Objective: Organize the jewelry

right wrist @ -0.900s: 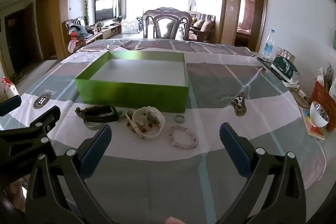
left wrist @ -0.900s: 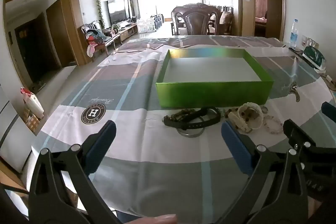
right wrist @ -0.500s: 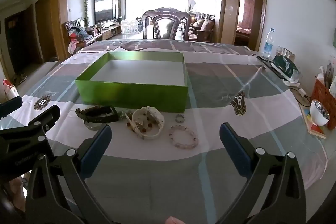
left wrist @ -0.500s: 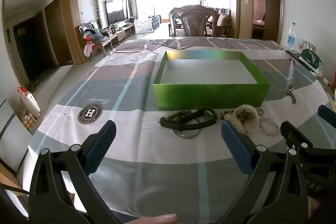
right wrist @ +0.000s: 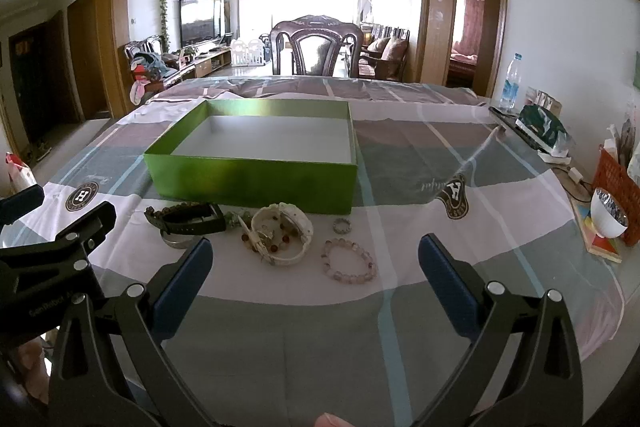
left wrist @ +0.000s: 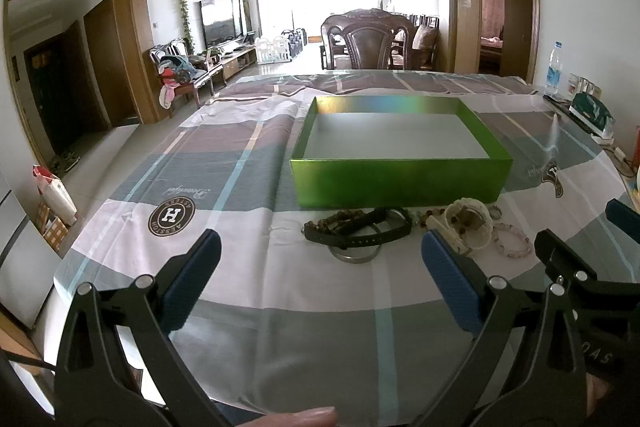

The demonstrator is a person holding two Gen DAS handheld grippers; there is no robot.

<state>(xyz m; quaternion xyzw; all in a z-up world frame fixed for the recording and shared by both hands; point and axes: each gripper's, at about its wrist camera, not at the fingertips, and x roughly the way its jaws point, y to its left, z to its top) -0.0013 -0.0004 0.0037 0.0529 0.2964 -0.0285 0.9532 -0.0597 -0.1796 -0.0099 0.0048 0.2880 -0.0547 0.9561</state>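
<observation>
An empty green box (left wrist: 400, 179) (right wrist: 256, 183) stands on the checked tablecloth. Jewelry lies in a row in front of it: a black watch (left wrist: 356, 230) (right wrist: 188, 221) over a silver bangle (left wrist: 354, 254) (right wrist: 178, 241), a white watch (left wrist: 468, 223) (right wrist: 284, 231) with reddish beads inside, a small ring (right wrist: 342, 225) and a pink bead bracelet (left wrist: 512, 241) (right wrist: 350, 261). My left gripper (left wrist: 316, 271) hangs open just short of the black watch. My right gripper (right wrist: 314, 273) is open near the white watch and pink bracelet. Nothing sits between either pair of fingers.
A dark wooden chair (right wrist: 316, 51) stands at the table's far end. Along the right edge are a water bottle (right wrist: 510, 83), a green packet (right wrist: 544, 129), a red basket (right wrist: 616, 183) and a white cup (right wrist: 608, 213). A thumb tip (left wrist: 304, 417) shows at the bottom.
Both views have drifted slightly back and tilted, so the box and jewelry sit a little lower and farther left in the left wrist view. Both grippers stay open and nothing on the table moved.
</observation>
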